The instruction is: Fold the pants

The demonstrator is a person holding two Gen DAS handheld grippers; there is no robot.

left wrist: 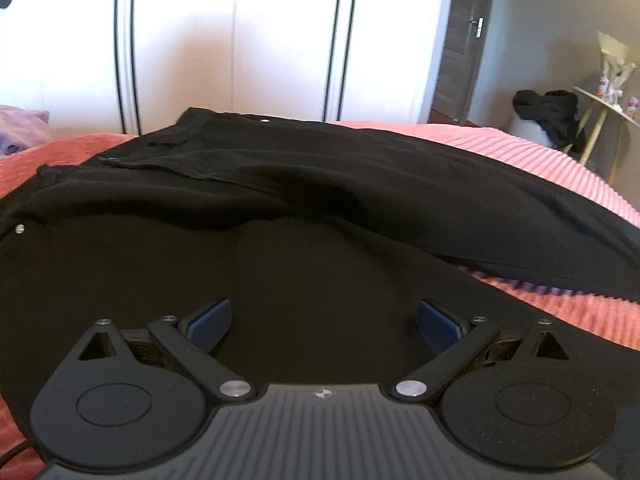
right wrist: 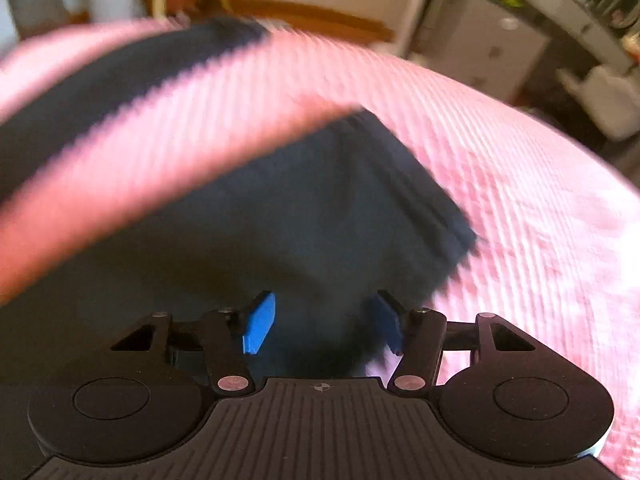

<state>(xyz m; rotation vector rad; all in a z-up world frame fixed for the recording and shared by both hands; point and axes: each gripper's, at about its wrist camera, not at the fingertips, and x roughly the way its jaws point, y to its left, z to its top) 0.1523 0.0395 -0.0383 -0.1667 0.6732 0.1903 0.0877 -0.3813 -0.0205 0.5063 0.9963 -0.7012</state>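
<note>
Black pants (left wrist: 304, 184) lie spread on a pink ribbed bedspread (left wrist: 520, 144), waistband with metal buttons to the left, legs running right. My left gripper (left wrist: 324, 324) is open, its blue pads wide apart just above the seat area of the pants. In the blurred right wrist view, my right gripper (right wrist: 322, 320) is open over a pant leg (right wrist: 320, 208) near its hem end. The second leg (right wrist: 120, 68) lies further back, with a strip of bedspread (right wrist: 520, 200) between the two legs.
White wardrobe doors (left wrist: 240, 40) stand behind the bed. A grey door (left wrist: 464, 40), a small table with black clothing (left wrist: 552, 116) and bottles sit at the right. Purple fabric (left wrist: 20, 128) lies at the left. Grey drawers and shelves (right wrist: 500, 40) stand beyond the bed.
</note>
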